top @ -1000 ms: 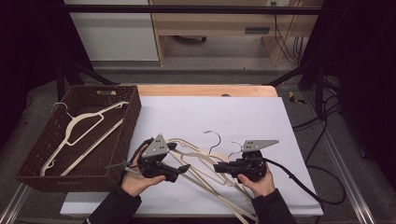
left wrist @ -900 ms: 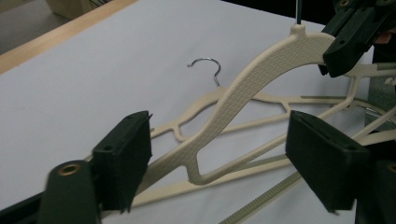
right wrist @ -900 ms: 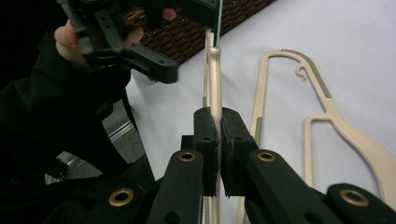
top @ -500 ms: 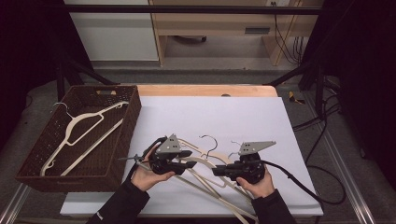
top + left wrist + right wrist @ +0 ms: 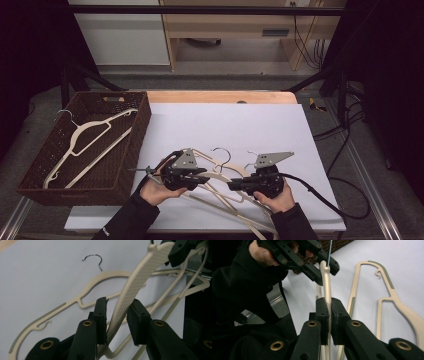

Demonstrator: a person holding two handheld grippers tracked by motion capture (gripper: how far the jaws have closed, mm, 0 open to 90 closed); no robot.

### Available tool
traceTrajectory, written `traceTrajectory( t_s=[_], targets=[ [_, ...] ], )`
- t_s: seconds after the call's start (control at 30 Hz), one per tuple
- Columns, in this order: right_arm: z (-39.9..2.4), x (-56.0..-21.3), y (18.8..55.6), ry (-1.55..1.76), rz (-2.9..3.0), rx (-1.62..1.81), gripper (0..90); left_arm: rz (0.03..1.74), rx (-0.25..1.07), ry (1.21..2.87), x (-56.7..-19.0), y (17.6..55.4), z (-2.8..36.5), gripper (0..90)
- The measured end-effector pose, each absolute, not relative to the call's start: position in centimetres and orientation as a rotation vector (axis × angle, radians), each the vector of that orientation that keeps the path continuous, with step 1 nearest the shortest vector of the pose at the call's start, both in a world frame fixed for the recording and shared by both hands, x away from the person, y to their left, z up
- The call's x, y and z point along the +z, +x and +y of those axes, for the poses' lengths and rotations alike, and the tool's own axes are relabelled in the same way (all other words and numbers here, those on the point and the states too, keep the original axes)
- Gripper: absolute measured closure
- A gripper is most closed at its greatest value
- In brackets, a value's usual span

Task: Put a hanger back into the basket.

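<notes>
Mid-handover of one cream hanger (image 5: pixel 220 176), lifted off the pile of hangers (image 5: pixel 235 205) on the table (image 5: pixel 240 120), to the right of the brown wicker basket (image 5: pixel 131 150). Right gripper (image 5: pixel 329 312) clamped firm on the hanger's flat arm, jaws pressed against both faces. Left gripper (image 5: pixel 117 315) just been closing around the same hanger nearer the neck; left pad touching the ribbed arm, right pad standing a little off it, so not yet a full grip. Metal hook of the held hanger pointing back toward the basket, past the left gripper.

Step in hand, by the look of it: passing the hanger from right to left for the trip into the basket, where one hanger (image 5: pixel 85 145) already lies.

Next move calls for finishing the left squeeze before loosening the right, then freeing the hanger from those beneath it without snagging hooks, and swinging it over the basket rim.
</notes>
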State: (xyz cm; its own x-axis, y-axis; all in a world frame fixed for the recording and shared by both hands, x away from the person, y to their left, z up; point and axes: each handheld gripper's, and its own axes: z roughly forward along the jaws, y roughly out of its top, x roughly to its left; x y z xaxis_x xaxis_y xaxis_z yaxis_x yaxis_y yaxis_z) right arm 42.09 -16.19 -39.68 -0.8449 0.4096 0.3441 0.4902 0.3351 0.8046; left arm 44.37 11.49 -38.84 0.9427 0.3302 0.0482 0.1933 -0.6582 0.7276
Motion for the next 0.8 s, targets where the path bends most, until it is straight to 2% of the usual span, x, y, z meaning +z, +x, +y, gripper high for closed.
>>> traceTrajectory(
  t_s=[0.17, 0.53, 0.8],
  targets=[
    [-16.3, -39.7, 42.1, -0.888, -2.591, -1.600, 78.4, 0.390, 0.184, 2.285, -38.9, 43.8, 11.3, 77.9],
    [-16.3, -39.8, 41.7, -0.948, -2.710, -1.706, 59.8, 0.408, 0.109, 2.219, -38.8, 42.5, 11.2, 85.5],
    [-17.7, -39.2, 41.2, -1.005, -2.707, -1.813, 47.7, 0.499, 0.145, 2.147, -38.4, 42.1, 12.1, 86.7]
  ],
)
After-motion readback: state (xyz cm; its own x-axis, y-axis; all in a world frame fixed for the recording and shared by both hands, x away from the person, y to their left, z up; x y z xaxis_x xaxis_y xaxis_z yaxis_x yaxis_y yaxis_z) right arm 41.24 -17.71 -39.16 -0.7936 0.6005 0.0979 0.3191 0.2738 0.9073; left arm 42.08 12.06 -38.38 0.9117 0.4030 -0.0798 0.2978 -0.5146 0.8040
